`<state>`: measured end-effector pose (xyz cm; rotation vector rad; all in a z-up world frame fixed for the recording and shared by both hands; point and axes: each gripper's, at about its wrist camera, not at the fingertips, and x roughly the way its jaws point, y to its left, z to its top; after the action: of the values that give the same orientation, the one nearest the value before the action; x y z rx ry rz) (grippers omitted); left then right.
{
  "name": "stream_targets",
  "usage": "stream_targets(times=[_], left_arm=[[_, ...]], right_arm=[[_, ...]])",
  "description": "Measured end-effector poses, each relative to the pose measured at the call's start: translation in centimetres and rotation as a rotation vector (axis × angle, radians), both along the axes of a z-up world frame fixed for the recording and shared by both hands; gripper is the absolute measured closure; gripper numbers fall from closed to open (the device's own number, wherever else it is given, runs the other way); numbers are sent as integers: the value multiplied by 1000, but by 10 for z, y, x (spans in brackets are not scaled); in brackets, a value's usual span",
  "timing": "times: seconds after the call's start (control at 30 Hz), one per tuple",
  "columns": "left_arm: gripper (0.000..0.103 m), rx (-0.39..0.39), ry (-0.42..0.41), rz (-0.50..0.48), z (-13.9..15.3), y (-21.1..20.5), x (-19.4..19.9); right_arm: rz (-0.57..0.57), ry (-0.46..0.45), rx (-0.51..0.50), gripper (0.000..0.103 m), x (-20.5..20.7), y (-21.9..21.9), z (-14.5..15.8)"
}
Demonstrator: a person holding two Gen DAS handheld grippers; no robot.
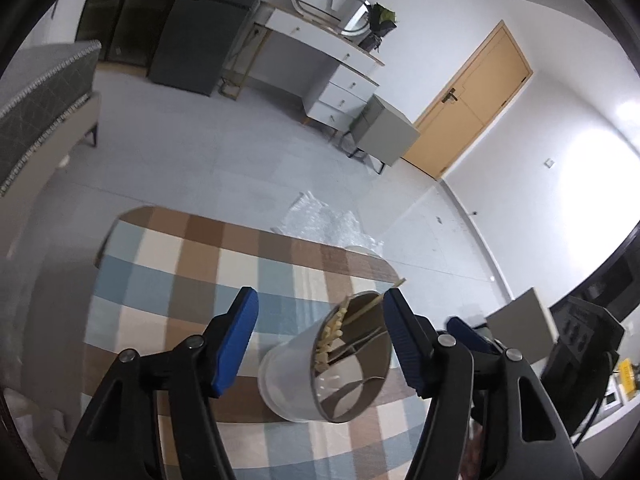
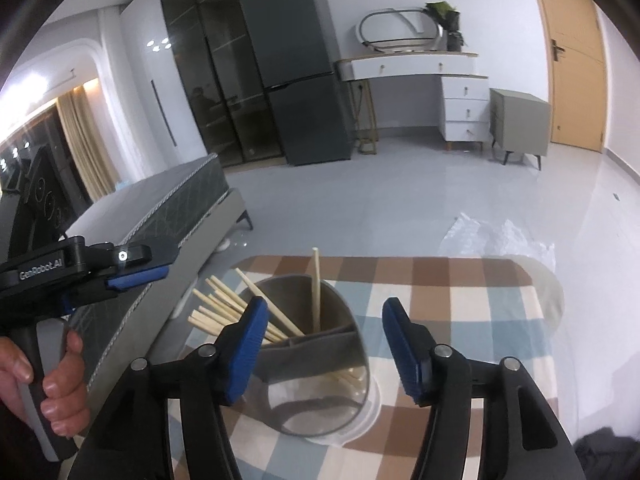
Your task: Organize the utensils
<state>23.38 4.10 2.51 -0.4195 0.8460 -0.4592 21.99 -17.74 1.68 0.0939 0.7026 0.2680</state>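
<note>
A white-and-metal utensil holder stands on the checked tablecloth. It holds several wooden chopsticks. My left gripper is open and empty, above the holder, with its jaws either side of it. In the right wrist view the holder has chopsticks leaning left and one upright. My right gripper is open and empty, just above the holder's rim. The left gripper shows at the left, held in a hand.
The table's far edge gives onto a grey tiled floor with clear plastic wrap. A bed, a fridge, a white dresser and a wooden door stand farther off.
</note>
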Motion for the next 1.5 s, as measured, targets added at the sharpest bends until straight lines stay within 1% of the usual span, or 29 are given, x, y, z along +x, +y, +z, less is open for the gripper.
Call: stream_targets(times=[0.07, 0.1, 0.13, 0.2, 0.23, 0.27, 0.33, 0.4, 0.43, 0.47, 0.5, 0.53, 0.57, 0.67, 0.7, 0.73, 0.93, 1.07, 1.17, 1.27, 1.37, 1.5], left_arm=[[41, 30, -16, 23, 4, 1, -5], [36, 52, -25, 35, 6, 1, -8], [34, 70, -37, 46, 9, 0, -13], [33, 89, -64, 49, 14, -1, -21], [32, 114, -77, 56, 18, -3, -27], [31, 130, -93, 57, 20, -4, -32], [20, 166, -147, 62, 25, -5, -48], [19, 211, -179, 103, 28, -3, -60], [19, 215, -188, 111, 29, -1, -65], [19, 216, -190, 115, 30, 1, -69], [19, 230, -192, 125, 32, 1, -74], [19, 250, -202, 136, 36, 1, -80], [19, 267, -214, 146, 40, -1, -84], [14, 310, -269, 169, 54, -4, -102], [10, 318, -285, 179, 58, -4, -109], [7, 323, -296, 186, 61, -5, -113], [6, 338, -366, 224, 78, -7, -141], [6, 333, -408, 247, 84, -5, -156], [6, 341, -438, 274, 86, -4, -167], [6, 336, -466, 293, 84, -1, -178], [6, 344, -477, 321, 78, 1, -188], [6, 357, -498, 330, 67, -1, -202]], right_arm=[[-4, -14, 5, 36, -8, -3, 6], [-7, -22, 3, 35, -11, -4, 8], [-10, -36, 1, 32, -17, -5, 13], [-10, -63, 9, 29, -29, -8, 21], [-17, -78, 13, 25, -36, -9, 27], [-18, -90, 21, 23, -42, -11, 31], [-23, -112, 33, 19, -53, -14, 40], [-28, -133, 45, 18, -65, -16, 48], [-27, -146, 53, 15, -73, -17, 53], [-28, -155, 55, 9, -77, -17, 56], [-32, -175, 57, 6, -86, -17, 61], [-34, -187, 58, 1, -91, -17, 63], [-37, -206, 58, 0, -99, -17, 66], [-44, -239, 51, 0, -117, -18, 73], [-50, -249, 48, 0, -124, -18, 75], [-52, -256, 48, 0, -128, -18, 77], [-73, -320, 56, 0, -157, -27, 87], [-100, -379, 68, 0, -176, -30, 93], [-89, -412, 78, 0, -190, -29, 94], [-86, -440, 54, 0, -206, -27, 92], [-107, -475, 26, 0, -218, -24, 86], [-118, -479, 37, 0, -228, -22, 77]])
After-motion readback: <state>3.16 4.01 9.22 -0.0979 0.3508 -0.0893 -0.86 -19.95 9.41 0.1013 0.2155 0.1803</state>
